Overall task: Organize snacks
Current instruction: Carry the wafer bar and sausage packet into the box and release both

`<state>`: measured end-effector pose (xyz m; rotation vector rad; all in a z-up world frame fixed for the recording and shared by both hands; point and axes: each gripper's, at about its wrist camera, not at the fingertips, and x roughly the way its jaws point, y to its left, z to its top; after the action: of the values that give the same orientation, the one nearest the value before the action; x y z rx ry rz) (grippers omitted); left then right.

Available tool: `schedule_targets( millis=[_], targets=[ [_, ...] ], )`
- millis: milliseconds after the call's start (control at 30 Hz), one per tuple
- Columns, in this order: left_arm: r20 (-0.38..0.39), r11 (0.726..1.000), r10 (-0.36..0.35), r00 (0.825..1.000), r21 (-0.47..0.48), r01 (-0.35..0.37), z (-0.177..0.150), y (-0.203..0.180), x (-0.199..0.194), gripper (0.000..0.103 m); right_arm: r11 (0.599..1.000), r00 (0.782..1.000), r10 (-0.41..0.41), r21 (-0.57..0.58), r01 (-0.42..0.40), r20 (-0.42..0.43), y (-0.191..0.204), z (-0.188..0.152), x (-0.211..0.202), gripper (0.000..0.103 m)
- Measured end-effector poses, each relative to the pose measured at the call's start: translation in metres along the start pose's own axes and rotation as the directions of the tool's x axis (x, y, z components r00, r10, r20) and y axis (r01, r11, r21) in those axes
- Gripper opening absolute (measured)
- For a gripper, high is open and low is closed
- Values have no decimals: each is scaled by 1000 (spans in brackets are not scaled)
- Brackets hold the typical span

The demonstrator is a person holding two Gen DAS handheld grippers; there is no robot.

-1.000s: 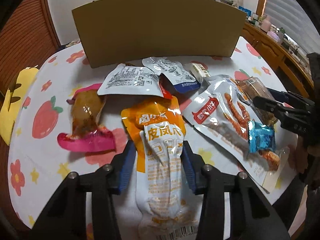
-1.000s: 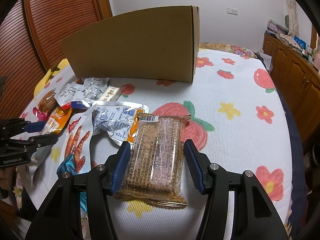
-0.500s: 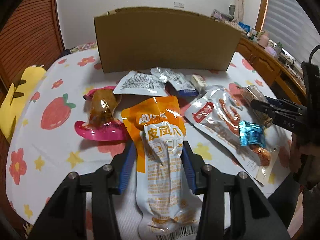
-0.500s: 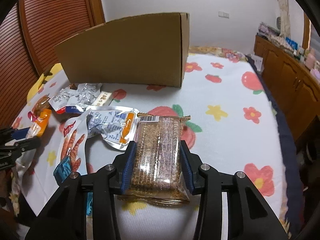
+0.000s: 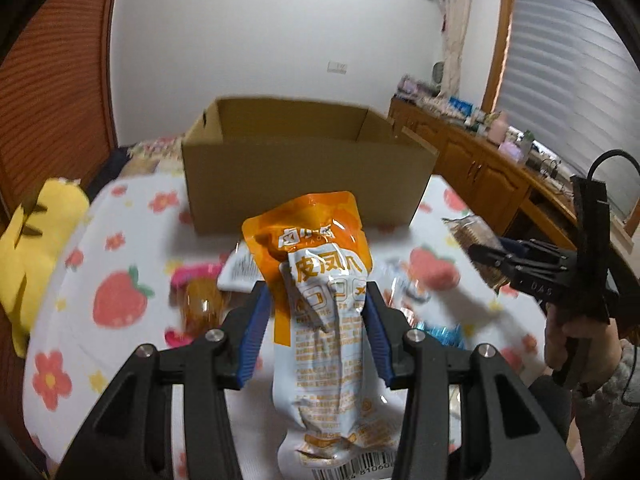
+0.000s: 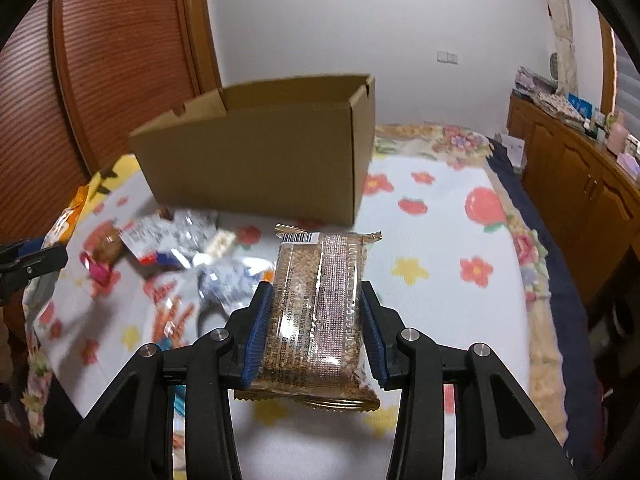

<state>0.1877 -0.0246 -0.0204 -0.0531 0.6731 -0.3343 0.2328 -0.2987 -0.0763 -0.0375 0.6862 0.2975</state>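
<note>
Left gripper (image 5: pixel 318 314) clamps a crinkled orange-and-white foil pouch (image 5: pixel 320 300); right gripper (image 6: pixel 316 320) clamps a clear-wrapped, granular brown bar (image 6: pixel 318 312) — both lifted before the open cardboard box (image 6: pixel 260 160).

Glossy plastic orange pouch (image 5: pixel 320 280) and clear crinkly bar wrapper (image 6: pixel 318 312) (shiny), matt cardboard box (image 6: pixel 256 168), cloth tablecover (image 6: pixel 432 248).

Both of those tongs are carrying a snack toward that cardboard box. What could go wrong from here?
1. The left tongs pinch the crinkled orange-and-white snack pouch around its middle; the glossy film might slip out.
2. The open brown cardboard box has tall walls, so the clear-wrapped brown grain bar in the right tongs could catch the rim.
3. Both tongs heading for one box might bump.
</note>
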Motion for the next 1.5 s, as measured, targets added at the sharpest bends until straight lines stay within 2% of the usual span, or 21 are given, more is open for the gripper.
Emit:
schedule_targets(
  millis=[267,467,733,900,1033,1333,1500],
  targets=[
    [64,998,-46,997,49,43,53,8,7,44,999,996,42,-28,-39,80,16,45,-18,42],
    [97,994,-92,991,68,85,98,29,34,45,998,991,55,-49,-50,123,30,82,-27,42],
    [111,991,-118,987,79,109,155,66,81,45,993,991,40,-115,-25,131,54,142,1,42],
    [117,990,-128,985,72,120,183,87,108,45,990,991,27,-143,-9,131,63,173,34,42],
    [102,991,-122,987,71,115,194,96,130,45,989,993,20,-146,-3,118,63,186,65,42],
    [70,989,-123,990,90,116,188,92,153,47,992,998,3,-126,6,67,63,185,116,42],
    [21,991,-107,994,84,105,186,91,164,55,994,1000,11,-107,-9,20,61,182,130,44]
  ],
)
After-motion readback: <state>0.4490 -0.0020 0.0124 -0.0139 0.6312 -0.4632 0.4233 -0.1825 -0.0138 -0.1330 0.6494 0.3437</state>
